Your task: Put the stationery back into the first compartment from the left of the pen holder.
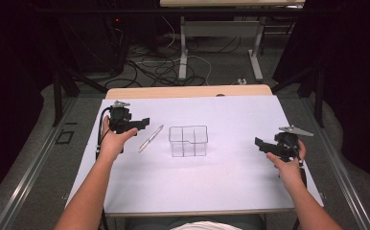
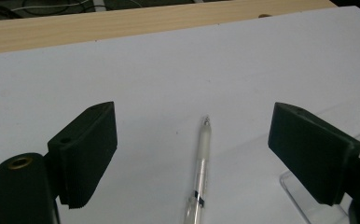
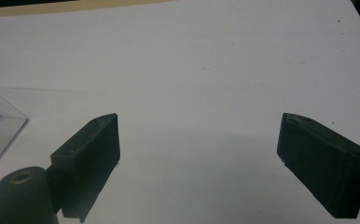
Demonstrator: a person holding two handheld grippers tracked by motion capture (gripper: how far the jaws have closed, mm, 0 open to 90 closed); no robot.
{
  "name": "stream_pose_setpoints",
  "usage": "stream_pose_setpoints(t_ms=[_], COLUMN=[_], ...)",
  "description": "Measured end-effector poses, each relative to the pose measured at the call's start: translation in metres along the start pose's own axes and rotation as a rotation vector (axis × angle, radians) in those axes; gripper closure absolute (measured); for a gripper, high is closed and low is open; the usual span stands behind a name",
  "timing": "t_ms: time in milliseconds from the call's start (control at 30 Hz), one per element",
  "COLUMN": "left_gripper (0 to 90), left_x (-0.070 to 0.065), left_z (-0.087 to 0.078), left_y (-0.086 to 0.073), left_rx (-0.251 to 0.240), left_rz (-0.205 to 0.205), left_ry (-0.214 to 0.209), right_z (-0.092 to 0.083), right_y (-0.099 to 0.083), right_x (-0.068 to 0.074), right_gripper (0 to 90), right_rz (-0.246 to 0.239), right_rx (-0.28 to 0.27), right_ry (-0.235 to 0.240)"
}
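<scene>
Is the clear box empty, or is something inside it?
Empty: the clear box shows only its dividers, and the pen lies outside on the table.

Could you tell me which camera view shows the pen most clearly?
The left gripper view: the pen lies close up between the open fingers, tip visible. The high view shows it whole but small, left of the clear box.

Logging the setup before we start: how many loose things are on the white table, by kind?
Pen: 1
Clear divided box: 1
Total: 2
</scene>
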State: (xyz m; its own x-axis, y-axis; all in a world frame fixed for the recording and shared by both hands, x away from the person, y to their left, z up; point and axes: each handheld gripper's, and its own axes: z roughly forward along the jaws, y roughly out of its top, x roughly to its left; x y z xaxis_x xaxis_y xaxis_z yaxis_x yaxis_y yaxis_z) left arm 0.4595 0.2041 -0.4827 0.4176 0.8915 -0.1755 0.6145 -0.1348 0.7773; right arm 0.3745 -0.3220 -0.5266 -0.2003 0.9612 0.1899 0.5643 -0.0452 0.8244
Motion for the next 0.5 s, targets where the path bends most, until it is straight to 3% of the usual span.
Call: stream_pose_setpoints(t_ms=[133,500], left_gripper=[13.7,16.9], left_x=[0.004,0.005], left_z=[0.007,0.019], left_y=[0.003,0.011], left_rx=[0.01,0.042], left_rz=[-0.007,0.044], left_ry=[0.03,0.067], right_z=[0.001,0.002], right_y=[0.0,0.0], right_x=[0.0,0.002], right_gripper=[13.0,13.2], right_rz=[-0.006,-0.005], right_rx=[0.003,0.004], right_ry=[0.004,0.008])
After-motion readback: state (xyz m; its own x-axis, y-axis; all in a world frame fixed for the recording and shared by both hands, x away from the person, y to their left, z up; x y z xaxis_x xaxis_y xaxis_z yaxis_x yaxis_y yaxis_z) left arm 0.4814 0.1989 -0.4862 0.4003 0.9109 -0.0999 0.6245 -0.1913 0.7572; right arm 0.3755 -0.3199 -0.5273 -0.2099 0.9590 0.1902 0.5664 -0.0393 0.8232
